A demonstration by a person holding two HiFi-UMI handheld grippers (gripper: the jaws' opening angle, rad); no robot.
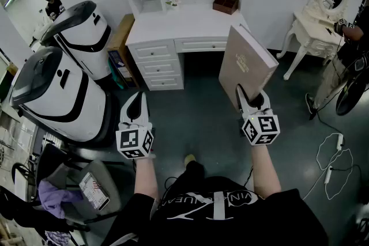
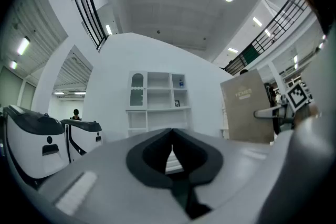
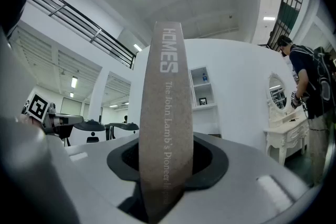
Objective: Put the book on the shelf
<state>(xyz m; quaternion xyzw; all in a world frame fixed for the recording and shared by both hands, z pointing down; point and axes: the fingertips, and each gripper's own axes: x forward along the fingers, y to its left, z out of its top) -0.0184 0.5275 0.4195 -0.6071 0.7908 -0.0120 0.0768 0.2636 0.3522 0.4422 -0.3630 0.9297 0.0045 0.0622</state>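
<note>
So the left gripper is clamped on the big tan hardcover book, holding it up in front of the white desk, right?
No, the right gripper is clamped on the big tan hardcover book, holding it up in front of the white desk. The right gripper view shows its spine between the jaws.

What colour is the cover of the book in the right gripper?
Greyish tan book, pale lettering on the spine; clearest in the right gripper view.

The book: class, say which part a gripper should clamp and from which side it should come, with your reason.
Likely the lower end beside the spine, from below, clamping both covers, as the right gripper does: the book stands on end, thin enough to fit.
</note>
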